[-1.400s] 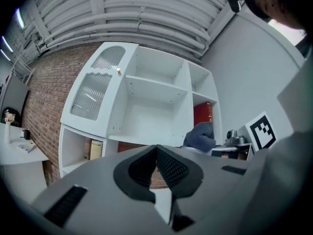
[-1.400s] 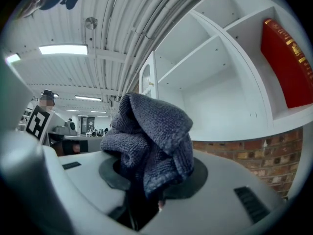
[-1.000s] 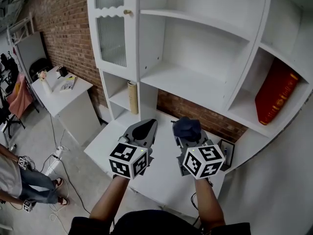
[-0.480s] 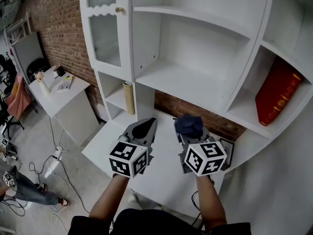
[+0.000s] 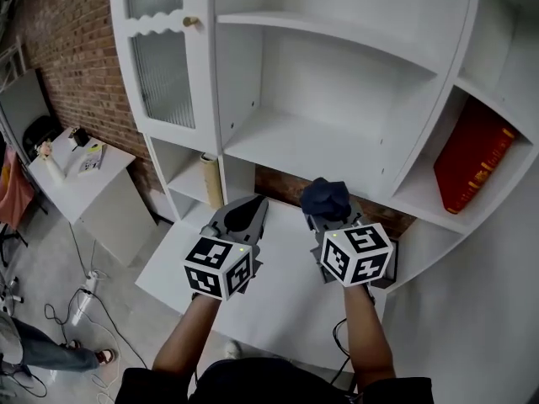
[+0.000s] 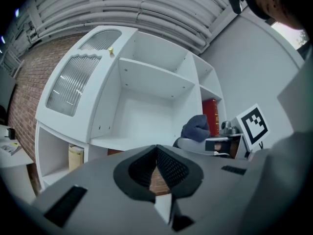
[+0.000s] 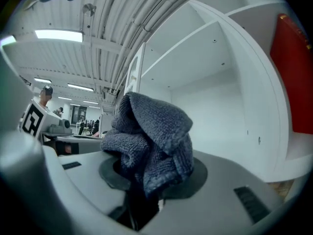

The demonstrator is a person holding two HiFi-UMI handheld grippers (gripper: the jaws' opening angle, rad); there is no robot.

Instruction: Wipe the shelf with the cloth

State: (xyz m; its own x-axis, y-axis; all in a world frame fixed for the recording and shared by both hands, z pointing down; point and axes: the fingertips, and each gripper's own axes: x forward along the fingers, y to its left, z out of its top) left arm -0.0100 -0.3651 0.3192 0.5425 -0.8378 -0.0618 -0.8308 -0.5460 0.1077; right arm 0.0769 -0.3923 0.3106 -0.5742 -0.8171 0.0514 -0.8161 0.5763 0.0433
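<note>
Your right gripper (image 5: 328, 215) clamps a nubbly, dark blue terry cloth (image 5: 325, 199), bunched into a soft lump over its jaws, just short of the smooth white shelf (image 5: 290, 146). Your left gripper (image 5: 251, 204) is empty, its ribbed black pads meeting at the tips. Since a second ago, both grippers have edged nearer the shelf's front edge, with the cloth bunched as before.
</note>
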